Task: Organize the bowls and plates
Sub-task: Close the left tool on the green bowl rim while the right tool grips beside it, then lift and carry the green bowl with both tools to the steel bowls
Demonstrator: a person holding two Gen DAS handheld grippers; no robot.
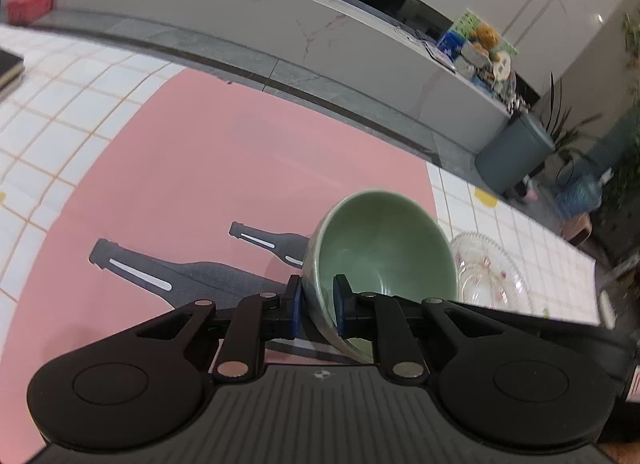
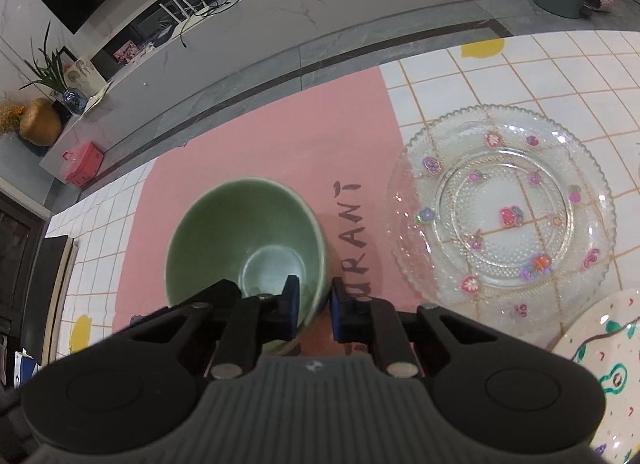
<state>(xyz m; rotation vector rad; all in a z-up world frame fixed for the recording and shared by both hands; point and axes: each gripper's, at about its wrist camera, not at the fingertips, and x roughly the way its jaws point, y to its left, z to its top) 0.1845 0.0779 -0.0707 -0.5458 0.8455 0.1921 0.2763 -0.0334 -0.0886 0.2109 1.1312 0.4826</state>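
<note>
A green bowl (image 1: pixel 384 248) is held tilted above the pink mat (image 1: pixel 224 168); my left gripper (image 1: pixel 318 300) is shut on its rim, one finger outside and one inside. In the right wrist view my right gripper (image 2: pixel 314 304) is shut on the rim of a green bowl (image 2: pixel 244 232) over the pink mat (image 2: pixel 280 132). I cannot tell whether both views show the same bowl. A clear glass plate with fruit prints (image 2: pixel 504 204) lies on the tiled table to the right; it also shows in the left wrist view (image 1: pixel 492 272). A white painted plate (image 2: pixel 600 376) lies at the lower right.
The table has a white tiled cloth (image 2: pixel 540 64) with yellow marks. Its far edge runs just beyond the mat. Past it are a grey floor, a long low white cabinet (image 1: pixel 280 12) and a grey bin (image 1: pixel 516 152). A dark object (image 1: pixel 8 68) lies at the far left.
</note>
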